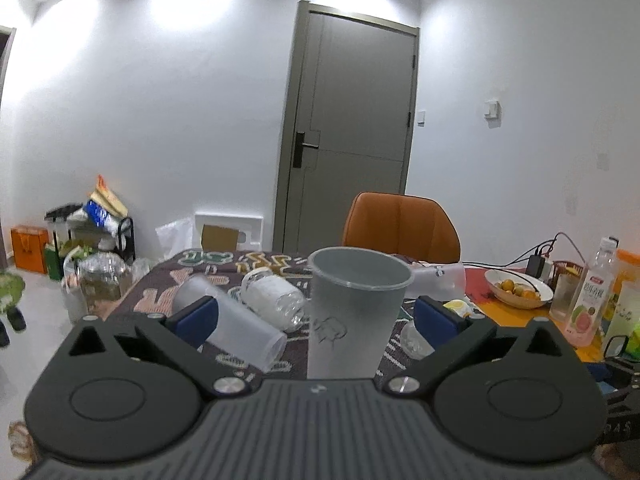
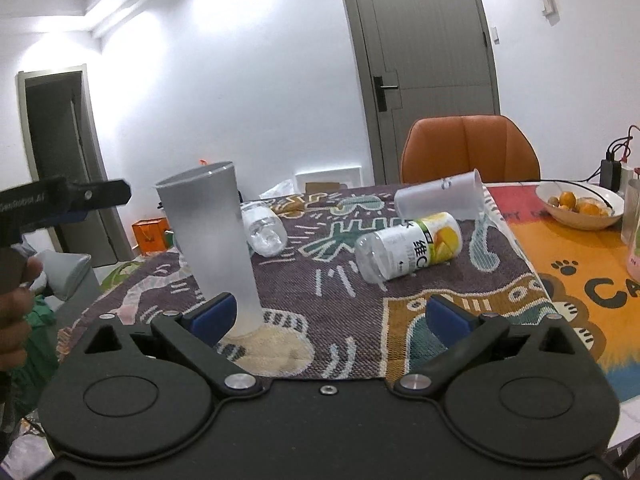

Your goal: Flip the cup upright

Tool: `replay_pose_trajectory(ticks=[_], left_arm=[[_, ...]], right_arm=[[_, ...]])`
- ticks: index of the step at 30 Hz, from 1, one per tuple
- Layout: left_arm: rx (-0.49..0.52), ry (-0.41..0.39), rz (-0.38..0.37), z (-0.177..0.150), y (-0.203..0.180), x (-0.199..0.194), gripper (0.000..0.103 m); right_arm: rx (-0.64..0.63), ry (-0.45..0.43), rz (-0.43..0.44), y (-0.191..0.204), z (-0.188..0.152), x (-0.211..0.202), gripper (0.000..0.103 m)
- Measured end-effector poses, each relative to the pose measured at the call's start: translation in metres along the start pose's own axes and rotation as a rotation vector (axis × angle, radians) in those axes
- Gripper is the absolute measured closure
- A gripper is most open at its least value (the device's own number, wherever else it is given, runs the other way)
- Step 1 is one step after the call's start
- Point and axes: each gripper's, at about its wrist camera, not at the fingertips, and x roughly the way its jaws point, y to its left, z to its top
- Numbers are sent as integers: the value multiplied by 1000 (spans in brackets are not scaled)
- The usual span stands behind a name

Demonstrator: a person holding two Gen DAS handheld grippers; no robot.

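Observation:
A frosted grey cup (image 1: 352,312) stands upright on the patterned cloth, mouth up. It sits between the open jaws of my left gripper (image 1: 316,316), with a gap on each side. The same cup shows in the right wrist view (image 2: 216,240), standing left of centre. My right gripper (image 2: 326,316) is open and empty; its left finger (image 2: 210,318) is close beside the cup's base. The left gripper shows from the side in the right wrist view (image 2: 80,196), left of the cup's rim. A second frosted cup (image 1: 228,320) lies on its side.
Another cup (image 2: 440,198) lies on its side at the back. A clear bottle (image 2: 264,230) and a yellow-labelled bottle (image 2: 412,246) lie on the cloth (image 2: 320,280). A bowl of oranges (image 2: 580,204), a juice bottle (image 1: 592,292) and an orange chair (image 2: 468,148) stand at the right and back.

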Motion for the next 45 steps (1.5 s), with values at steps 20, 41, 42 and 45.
replay_pose_trajectory(ticks=[20, 41, 42, 45], left_arm=[[-1, 97, 3, -19, 19, -49, 0], [-25, 203, 48, -43, 46, -57, 0], [-25, 206, 49, -44, 46, -57, 0], [-23, 214, 49, -45, 46, -56, 0]], right_arm=[[9, 9, 43, 23, 9, -27, 0], [-34, 110, 78, 49, -4, -30, 0], [-38, 111, 79, 50, -4, -30, 0], [-43, 114, 76, 51, -5, -30, 0]])
